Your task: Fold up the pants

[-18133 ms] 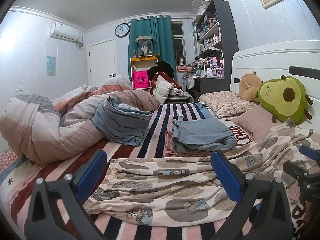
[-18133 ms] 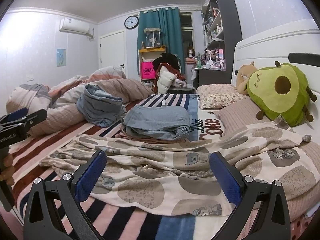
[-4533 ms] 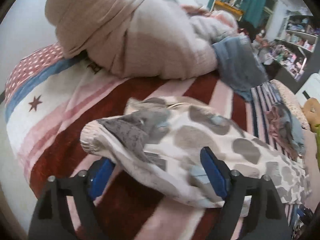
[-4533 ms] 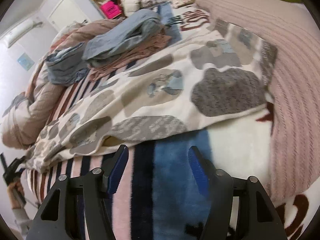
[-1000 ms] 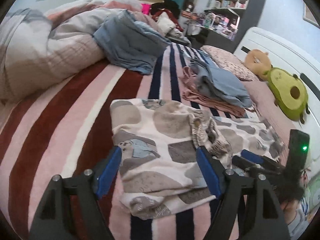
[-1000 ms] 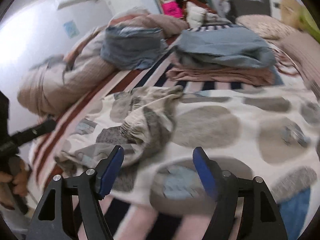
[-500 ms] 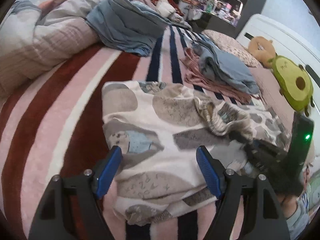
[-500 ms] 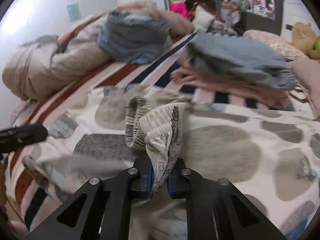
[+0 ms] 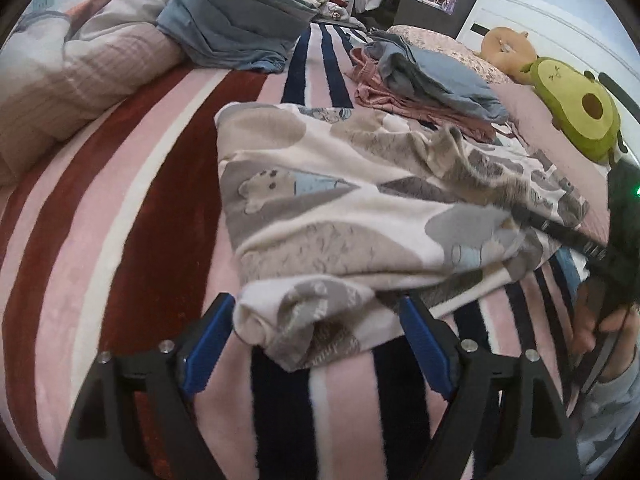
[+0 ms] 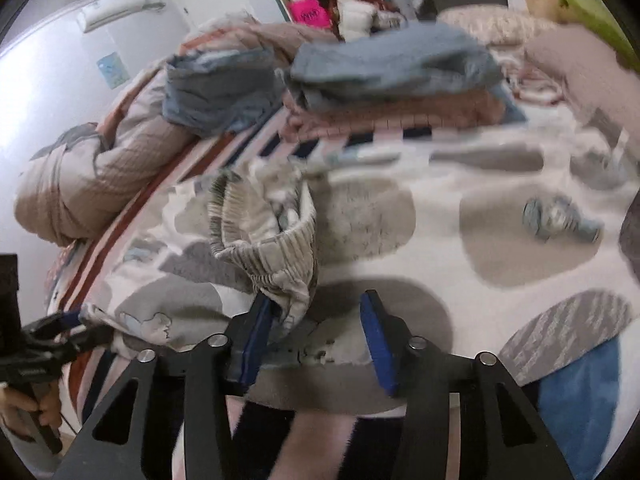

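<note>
Soft patterned cloth fills the bottom of both views: the pants (image 9: 352, 216) lie on the striped bed (image 9: 132, 208), cream with grey blotches and small bears.

At the bottom of my left view, the left gripper (image 9: 316, 340) stands wide apart, its blue fingers (image 9: 206, 344) on either side of the nearest folded corner without pressing it. At the bottom centre of my right view, the right gripper (image 10: 316, 344) has just been opening; the ribbed waistband (image 10: 268, 240) lies against the left pad, the other pad is clear of it, so I judge it released, not gripped.

By my reading the fold is partly done. The cloth is doubled over with the waistband on top, but the layers are rumpled and the near edge is bunched. A neater, smaller fold and some smoothing are left.

For room: bare blanket lies open at lower left of the left view. Further up, a pile of blue and pink clothes (image 9: 432, 76) sits just beyond the pants' far edge, and a rolled duvet (image 9: 80, 64) crowds the upper left. An avocado cushion (image 9: 576, 108) sits at far right, well apart.
</note>
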A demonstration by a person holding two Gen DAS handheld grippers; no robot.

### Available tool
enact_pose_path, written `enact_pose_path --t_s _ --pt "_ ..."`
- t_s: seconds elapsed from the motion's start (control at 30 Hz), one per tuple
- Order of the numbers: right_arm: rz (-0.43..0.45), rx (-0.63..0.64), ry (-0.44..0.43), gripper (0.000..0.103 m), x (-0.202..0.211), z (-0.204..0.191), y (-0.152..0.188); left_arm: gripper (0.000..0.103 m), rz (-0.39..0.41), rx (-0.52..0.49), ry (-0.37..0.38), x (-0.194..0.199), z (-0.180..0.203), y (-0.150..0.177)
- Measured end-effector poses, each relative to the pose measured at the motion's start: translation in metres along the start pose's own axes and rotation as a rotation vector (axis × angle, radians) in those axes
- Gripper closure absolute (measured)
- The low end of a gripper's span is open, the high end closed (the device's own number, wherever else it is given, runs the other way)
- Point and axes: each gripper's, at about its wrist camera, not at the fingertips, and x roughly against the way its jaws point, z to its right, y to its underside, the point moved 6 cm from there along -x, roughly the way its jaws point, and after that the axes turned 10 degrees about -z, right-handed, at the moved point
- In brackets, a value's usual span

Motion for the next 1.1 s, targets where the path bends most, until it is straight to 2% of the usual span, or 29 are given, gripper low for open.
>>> enact_pose_path --t_s 0.03,0.1,0.23,0.3,0.37,0.4,0.43,0.47,0.5,0.53,0.63,0.73,0.83,0.97,1.0,1.07,1.1 --pt "0.019 0.008 -0.009 0.043 0.004 -0.002 -0.003 0.022 -0.004 -0.004 0.0 -0.002 0.0 0.002" --pt "0.02 0.028 -0.045 0.034 0.005 -0.01 -0.005 0.022 0.004 -0.008 -0.013 -0.004 0.001 0.003" --pt "-0.052 0.112 -0.077 0.034 -0.02 -0.041 -0.004 0.024 0.027 0.031 -0.053 -0.005 -0.005 0.0" --pt "-0.043 0.14 -0.015 0.035 -0.029 -0.048 -0.006 0.034 0.042 0.075 -0.073 -0.003 -0.013 -0.002" --pt "-0.018 0.139 0.1 0.035 -0.039 -0.045 -0.012 0.052 0.055 0.12 -0.076 -0.002 -0.024 -0.004" --pt "-0.01 0.117 0.122 0.038 -0.04 -0.04 -0.014 0.058 0.058 0.129 -0.069 -0.002 -0.026 -0.004" --pt "-0.005 0.078 0.121 0.05 -0.04 -0.031 -0.016 0.068 0.06 0.145 -0.055 -0.002 -0.03 -0.004" --pt "0.003 0.021 0.1 0.059 -0.037 -0.02 -0.017 0.071 0.061 0.155 -0.048 -0.002 -0.031 -0.004" --pt "0.01 -0.017 0.086 0.074 -0.035 -0.01 -0.018 0.071 0.064 0.17 -0.037 -0.002 -0.033 -0.003" --pt "0.02 -0.061 0.069 0.073 -0.029 0.001 -0.019 0.073 0.063 0.177 -0.033 -0.001 -0.034 -0.003" --pt "0.028 -0.114 0.039 0.077 -0.019 0.021 -0.016 0.073 0.063 0.164 -0.061 -0.001 -0.032 -0.004" --pt "-0.011 -0.158 -0.006 0.076 -0.019 0.028 -0.008 0.072 0.053 0.165 -0.094 -0.004 -0.035 -0.003" --pt "-0.025 -0.202 -0.06 0.069 -0.016 0.036 -0.003 0.064 0.044 0.171 -0.123 -0.006 -0.039 -0.001" --pt "-0.023 -0.237 -0.085 0.064 -0.008 0.037 0.0 0.062 0.045 0.149 -0.119 0.001 -0.037 0.001" --pt "-0.021 -0.228 -0.089 0.063 -0.006 0.035 0.0 0.06 0.056 0.144 -0.111 0.006 -0.036 0.0" --pt "-0.038 -0.196 -0.133 0.061 -0.004 0.027 -0.004 0.048 0.087 0.152 -0.086 0.018 -0.036 -0.005" --pt "-0.036 -0.188 -0.145 0.056 -0.002 0.026 -0.007 0.045 0.106 0.161 -0.068 0.025 -0.036 -0.009"
